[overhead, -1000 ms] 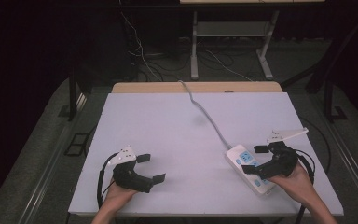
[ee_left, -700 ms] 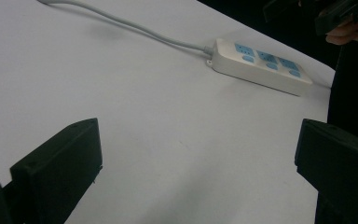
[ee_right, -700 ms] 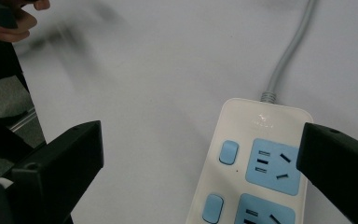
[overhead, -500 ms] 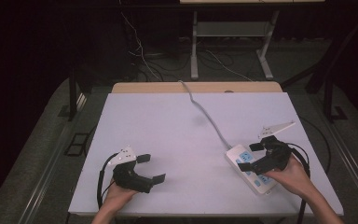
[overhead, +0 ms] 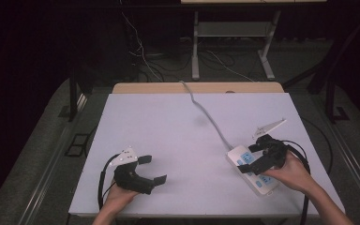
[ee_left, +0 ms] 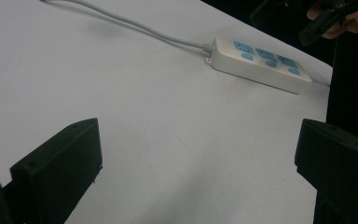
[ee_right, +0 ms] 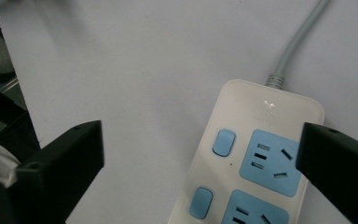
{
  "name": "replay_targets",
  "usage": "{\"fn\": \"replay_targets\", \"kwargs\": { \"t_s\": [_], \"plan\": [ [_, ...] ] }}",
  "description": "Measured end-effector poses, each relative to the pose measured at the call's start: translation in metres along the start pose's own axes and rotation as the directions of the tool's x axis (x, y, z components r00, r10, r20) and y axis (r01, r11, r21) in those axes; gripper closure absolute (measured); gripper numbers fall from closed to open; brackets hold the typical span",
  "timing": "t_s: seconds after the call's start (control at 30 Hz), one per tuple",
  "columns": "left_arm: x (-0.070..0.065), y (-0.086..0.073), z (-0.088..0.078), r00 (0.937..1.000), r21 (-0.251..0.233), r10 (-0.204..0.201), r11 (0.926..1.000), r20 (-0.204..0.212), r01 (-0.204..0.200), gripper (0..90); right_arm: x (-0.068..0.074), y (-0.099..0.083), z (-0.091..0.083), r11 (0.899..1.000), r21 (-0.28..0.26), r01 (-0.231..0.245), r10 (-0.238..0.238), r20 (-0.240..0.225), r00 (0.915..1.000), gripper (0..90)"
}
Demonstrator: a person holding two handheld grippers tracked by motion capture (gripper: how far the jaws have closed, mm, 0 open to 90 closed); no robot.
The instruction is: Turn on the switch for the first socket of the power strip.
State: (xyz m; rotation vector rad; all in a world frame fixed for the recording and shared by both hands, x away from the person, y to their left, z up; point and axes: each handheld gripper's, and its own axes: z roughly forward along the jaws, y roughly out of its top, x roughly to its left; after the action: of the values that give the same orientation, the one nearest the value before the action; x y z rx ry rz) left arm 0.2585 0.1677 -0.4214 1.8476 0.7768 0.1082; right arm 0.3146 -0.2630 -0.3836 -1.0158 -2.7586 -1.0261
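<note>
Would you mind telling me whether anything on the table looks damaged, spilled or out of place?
Nothing stands out. The white power strip lies flat at an angle near the table's right edge, its casing whole, and its grey cord runs off the far edge. The right gripper hovers open above it; the left gripper is open and apart.

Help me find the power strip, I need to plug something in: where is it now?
In the high view the power strip lies on the white table's near right part, directly under the open right gripper.
</note>
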Motion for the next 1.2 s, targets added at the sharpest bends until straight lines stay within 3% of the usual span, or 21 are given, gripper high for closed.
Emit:
{"fn": "replay_targets", "kwargs": {
  "t_s": [0.1, 0.17, 0.43, 0.63, 1.0, 1.2],
  "plan": [
    [0.000, 0.000, 0.000, 1.0000, 0.000, 0.000, 1.0000, -0.001, 0.000, 0.0, -0.003, 0.002, -0.001, 1.000, -0.004, 0.002, -0.002, -0.013, 0.9999, 6.0],
    [0.000, 0.000, 0.001, 1.0000, -0.001, 0.000, 1.0000, -0.001, 0.000, 0.0, -0.004, 0.003, -0.002, 1.000, 0.011, 0.014, -0.014, -0.009, 0.9999, 18.8],
    [0.000, 0.000, 0.001, 1.0000, 0.003, 0.003, 1.0000, 0.001, -0.003, 0.0, -0.004, 0.009, -0.003, 0.997, 0.054, 0.050, -0.050, -0.014, 0.9987, 40.8],
    [0.000, 0.000, 0.001, 1.0000, 0.003, 0.003, 1.0000, 0.002, -0.003, 0.0, -0.010, 0.011, 0.000, 0.995, 0.078, 0.057, -0.056, -0.015, 0.9983, 52.7],
    [0.000, -0.001, 0.002, 1.0000, 0.009, 0.003, 1.0000, 0.003, -0.003, 0.0, -0.020, 0.012, 0.002, 0.995, 0.064, 0.078, -0.074, -0.067, 0.9950, 77.7],
    [0.001, -0.001, 0.002, 1.0000, 0.012, 0.005, 0.9999, 0.004, -0.005, 0.0, -0.024, 0.012, 0.004, 0.994, 0.065, 0.087, -0.082, -0.079, 0.9935, 87.1]
  ]
}}
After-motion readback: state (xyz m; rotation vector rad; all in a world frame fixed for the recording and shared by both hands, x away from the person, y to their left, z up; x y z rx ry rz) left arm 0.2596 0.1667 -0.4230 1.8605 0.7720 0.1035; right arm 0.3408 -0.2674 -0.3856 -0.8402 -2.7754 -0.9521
